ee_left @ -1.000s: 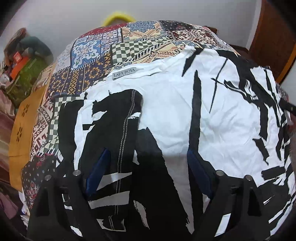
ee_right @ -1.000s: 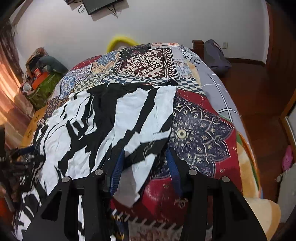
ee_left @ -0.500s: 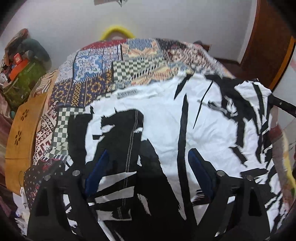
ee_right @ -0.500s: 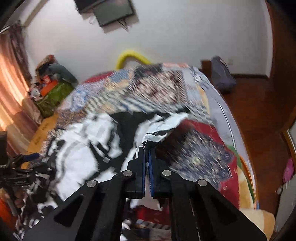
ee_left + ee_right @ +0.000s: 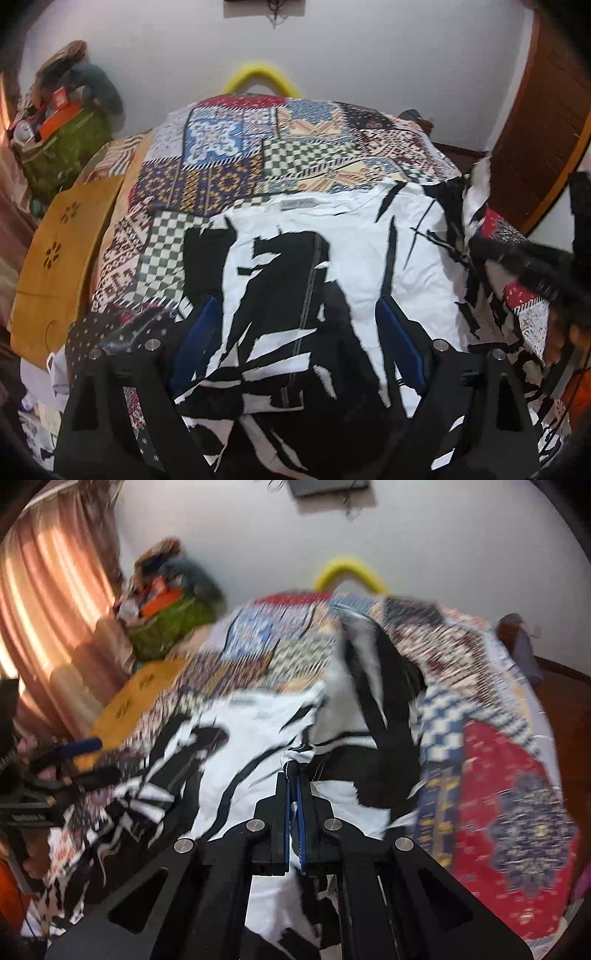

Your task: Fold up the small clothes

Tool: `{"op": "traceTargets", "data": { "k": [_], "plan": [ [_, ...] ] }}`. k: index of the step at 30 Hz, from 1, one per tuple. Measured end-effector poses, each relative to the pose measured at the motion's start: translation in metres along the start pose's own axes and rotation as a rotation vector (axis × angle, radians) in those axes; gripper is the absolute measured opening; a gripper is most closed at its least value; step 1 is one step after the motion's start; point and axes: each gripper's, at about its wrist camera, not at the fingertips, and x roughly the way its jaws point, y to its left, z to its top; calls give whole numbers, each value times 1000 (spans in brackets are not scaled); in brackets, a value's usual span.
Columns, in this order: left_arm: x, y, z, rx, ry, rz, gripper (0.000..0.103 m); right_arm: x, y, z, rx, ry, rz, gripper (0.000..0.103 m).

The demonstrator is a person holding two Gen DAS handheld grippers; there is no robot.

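From the left wrist, the left tongs [image 5: 295, 332] stood wide above the black-and-white garment [image 5: 332, 258], which lay spread on the patchwork bedspread [image 5: 221, 147]. From the right wrist, blurred, the right tongs [image 5: 294, 775] were pinched narrow on a lifted edge of the garment [image 5: 258, 731], raised off the bedspread [image 5: 498, 775].

Black-and-white garment [image 5: 343, 266] spread flat, right edge lifted
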Motion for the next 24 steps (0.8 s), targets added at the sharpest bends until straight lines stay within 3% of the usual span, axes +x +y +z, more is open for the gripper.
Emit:
{"op": "traceTargets", "data": {
  "k": [4, 6, 10, 14, 17, 24],
  "plan": [
    [8, 3, -4, -24, 39, -19, 87, 24, 9, -9, -43, 106, -1, 5],
    [13, 0, -4, -22, 54, -25, 87, 20, 11, -11, -50, 119, 0, 8],
    [20, -13, -1, -11, 73, -41, 87, -4, 3, -7, -37, 78, 31, 33],
    [27, -36, 8, 12, 74, -66, 87, -32, -12, -2, -33, 7, 9, 34],
    [36, -58, 14, 37, 89, -84, 87, -47, -26, -5, -55, -21, -67, 34],
    [72, -103, 14, 22, 204, -229, 87, -43, -59, -37, -28, 46, -120, 34]
  ]
}}
